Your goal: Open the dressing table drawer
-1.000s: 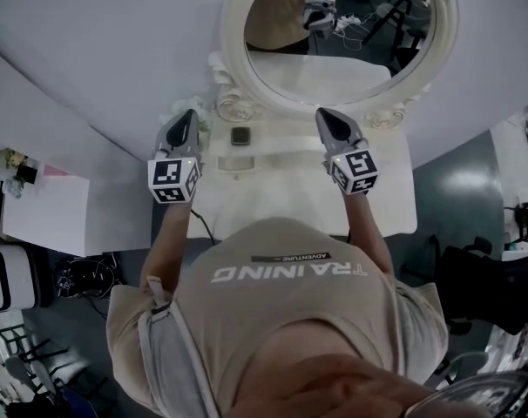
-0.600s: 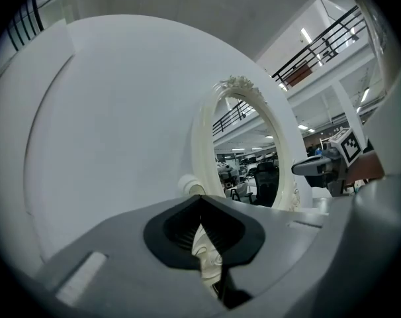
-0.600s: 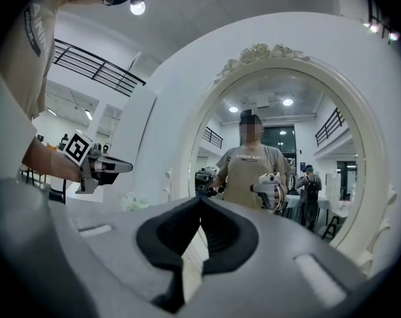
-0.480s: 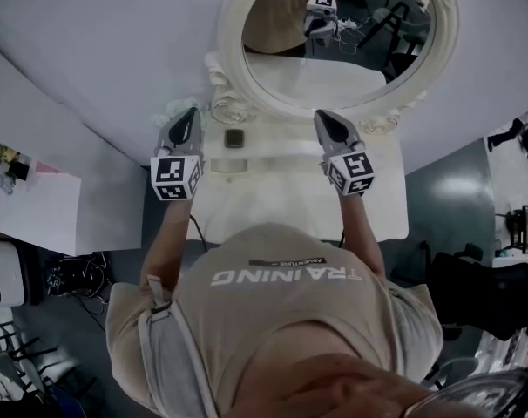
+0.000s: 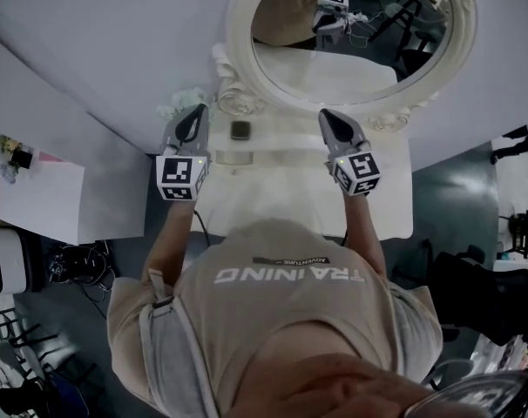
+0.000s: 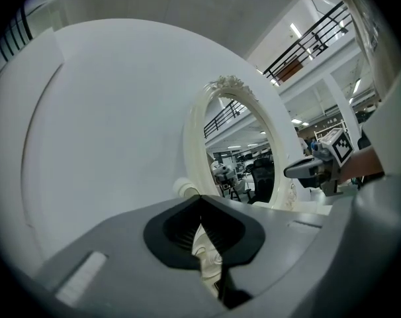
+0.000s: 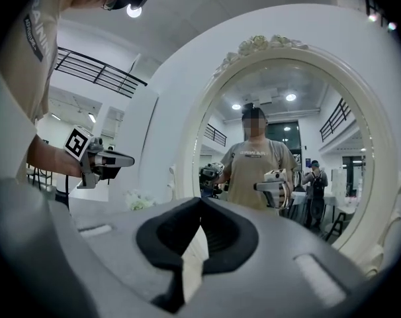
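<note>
White dressing table (image 5: 388,200) lies crosswise; left hand-held gripper (image 5: 197,111) and right hand-held gripper (image 5: 326,116) point across it, closed, empty.

The person's beige shirt (image 5: 286,320) carried the word "TRAINING" in large white capitals across the chest; in the head view it stood upside down. Just above it on the shirt sat a small dark strip label (image 5: 292,260) with "ADVENTURE" in small pale letters, also upside down. In the right gripper view, the shirt's edge at the upper left showed part of that white lettering, roughly "RAIN", cut off by the frame. The same chest print appeared in the mirror (image 7: 300,111), too small to read. The cubes on the left gripper (image 5: 192,120) and right gripper (image 5: 331,122) bore black-and-white square code patterns, with no letters or digits.
</note>
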`<state>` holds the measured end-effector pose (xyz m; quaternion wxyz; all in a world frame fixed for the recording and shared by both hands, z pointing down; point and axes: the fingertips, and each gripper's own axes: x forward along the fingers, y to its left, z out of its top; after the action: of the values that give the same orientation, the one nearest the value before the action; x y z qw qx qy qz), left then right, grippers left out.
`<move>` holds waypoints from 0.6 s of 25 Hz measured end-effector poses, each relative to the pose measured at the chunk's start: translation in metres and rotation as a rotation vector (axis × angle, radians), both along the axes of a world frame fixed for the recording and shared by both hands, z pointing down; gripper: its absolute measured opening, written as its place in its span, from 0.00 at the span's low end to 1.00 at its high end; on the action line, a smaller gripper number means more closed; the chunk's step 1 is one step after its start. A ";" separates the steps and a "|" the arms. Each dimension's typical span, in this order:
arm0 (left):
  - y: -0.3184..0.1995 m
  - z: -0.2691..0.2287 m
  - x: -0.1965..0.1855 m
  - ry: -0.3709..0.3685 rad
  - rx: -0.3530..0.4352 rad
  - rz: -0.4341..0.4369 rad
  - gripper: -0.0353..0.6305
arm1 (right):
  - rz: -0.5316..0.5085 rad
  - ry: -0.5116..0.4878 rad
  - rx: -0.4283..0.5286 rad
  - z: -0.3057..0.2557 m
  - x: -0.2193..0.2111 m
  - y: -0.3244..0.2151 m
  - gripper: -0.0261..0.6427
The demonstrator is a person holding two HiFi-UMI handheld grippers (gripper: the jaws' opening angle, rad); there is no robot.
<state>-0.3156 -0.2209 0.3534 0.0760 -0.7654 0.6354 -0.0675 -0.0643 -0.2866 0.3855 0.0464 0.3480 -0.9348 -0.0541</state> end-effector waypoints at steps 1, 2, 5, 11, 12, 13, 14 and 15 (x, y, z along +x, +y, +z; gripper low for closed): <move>-0.002 0.002 0.002 0.008 -0.002 0.000 0.06 | -0.004 0.008 0.003 0.002 0.000 0.000 0.04; -0.004 0.005 0.003 0.019 -0.005 -0.002 0.06 | -0.006 0.013 0.006 0.002 0.000 -0.001 0.04; -0.008 0.015 0.004 0.075 -0.024 -0.020 0.06 | -0.007 0.000 0.003 0.005 -0.001 -0.004 0.04; -0.017 0.015 0.006 0.118 -0.019 -0.023 0.06 | -0.021 0.006 -0.017 0.013 -0.009 -0.007 0.04; -0.018 0.014 0.005 0.114 -0.016 -0.021 0.06 | -0.025 0.009 -0.022 0.014 -0.012 -0.008 0.04; -0.019 0.014 0.004 0.111 -0.014 -0.019 0.06 | -0.026 0.011 -0.025 0.016 -0.014 -0.009 0.04; -0.020 0.013 0.002 0.107 -0.013 -0.018 0.06 | -0.027 0.013 -0.026 0.017 -0.017 -0.010 0.04; -0.021 0.013 0.001 0.104 -0.015 -0.016 0.06 | -0.027 0.014 -0.027 0.017 -0.019 -0.012 0.04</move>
<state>-0.3149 -0.2419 0.3669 0.0368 -0.7634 0.6441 -0.0328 -0.0836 -0.2984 0.4028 0.0568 0.3345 -0.9396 -0.0448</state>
